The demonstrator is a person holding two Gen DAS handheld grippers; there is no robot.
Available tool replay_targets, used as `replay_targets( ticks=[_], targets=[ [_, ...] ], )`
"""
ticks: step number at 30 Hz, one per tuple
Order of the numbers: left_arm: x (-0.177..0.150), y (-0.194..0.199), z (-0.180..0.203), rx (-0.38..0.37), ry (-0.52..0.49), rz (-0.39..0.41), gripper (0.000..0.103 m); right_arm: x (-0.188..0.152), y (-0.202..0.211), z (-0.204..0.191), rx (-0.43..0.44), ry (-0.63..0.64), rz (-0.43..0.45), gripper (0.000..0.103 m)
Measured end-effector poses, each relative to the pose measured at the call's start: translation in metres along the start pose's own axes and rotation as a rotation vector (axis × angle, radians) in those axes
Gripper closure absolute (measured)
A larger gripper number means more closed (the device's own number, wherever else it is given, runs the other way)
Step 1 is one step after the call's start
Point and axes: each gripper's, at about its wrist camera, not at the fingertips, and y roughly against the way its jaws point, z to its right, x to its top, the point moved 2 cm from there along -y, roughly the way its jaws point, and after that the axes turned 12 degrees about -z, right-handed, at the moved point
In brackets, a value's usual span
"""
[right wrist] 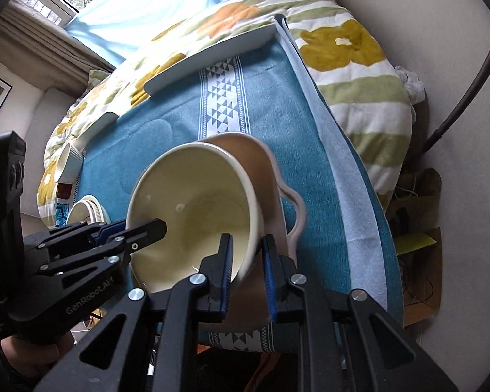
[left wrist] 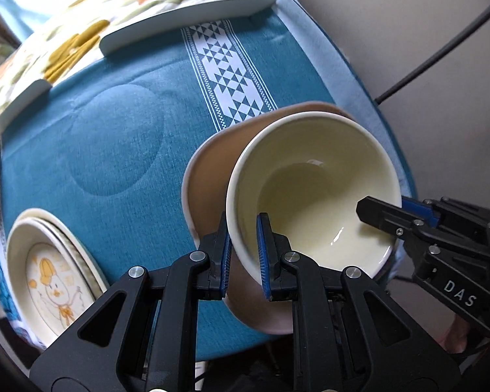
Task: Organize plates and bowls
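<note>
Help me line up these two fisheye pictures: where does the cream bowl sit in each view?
Left wrist view: the cream bowl is right of centre, tilted, its rim pinched by the left gripper.
Right wrist view: the cream bowl is at centre-left, its rim pinched by the right gripper.
Shared landmark: the white triangle-pattern stripe on the teal cloth, beyond the bowl.

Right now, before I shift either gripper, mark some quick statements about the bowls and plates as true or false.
1. Both grippers pinch the cream bowl's rim. True: left gripper and right gripper each straddle the wall.
2. The cream bowl sits inside a pink bowl. True.
3. The cream bowl holds food. False: it looks empty.
4. The cartoon plate lies under the pink bowl. False: it lies apart, on the teal tablecloth.
5. The tablecloth is plain. False: a white triangle-patterned band crosses it.
</note>
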Motion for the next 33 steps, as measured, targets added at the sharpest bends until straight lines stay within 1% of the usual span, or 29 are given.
replay_targets(
  ticks=[3, 5, 17, 20, 22, 26, 33],
  targets=[
    [0.005, -0.006, 0.001, 0.034, -0.018, -0.014, 0.090, 0.001, -0.004, 0.003, -0.003, -0.003, -0.008, 0.087],
    [0.006, -0.008, 0.002, 0.044, -0.024, -0.023, 0.090, 0.001, -0.004, 0.003, -0.007, -0.003, -0.011, 0.087],
    [0.007, -0.013, 0.009, 0.136, -0.061, -0.026, 0.090, 0.002, -0.005, 0.002, -0.019, 0.005, -0.019, 0.087],
    [0.006, -0.012, 0.013, 0.180, -0.072, -0.022, 0.089, 0.001, -0.003, 0.002, -0.020, 0.004, -0.016, 0.087],
    [0.006, -0.006, 0.016, 0.219, -0.083, 0.001, 0.089, 0.001, 0.000, 0.001, -0.021, 0.007, -0.010, 0.087],
    [0.007, -0.002, 0.017, 0.219, -0.087, 0.008, 0.088, 0.000, 0.000, 0.001, -0.029, 0.011, -0.013, 0.087],
    [0.003, 0.009, 0.017, 0.198, -0.077, 0.025, 0.088, -0.003, 0.010, 0.000, -0.029, 0.016, 0.006, 0.087]
  ],
)
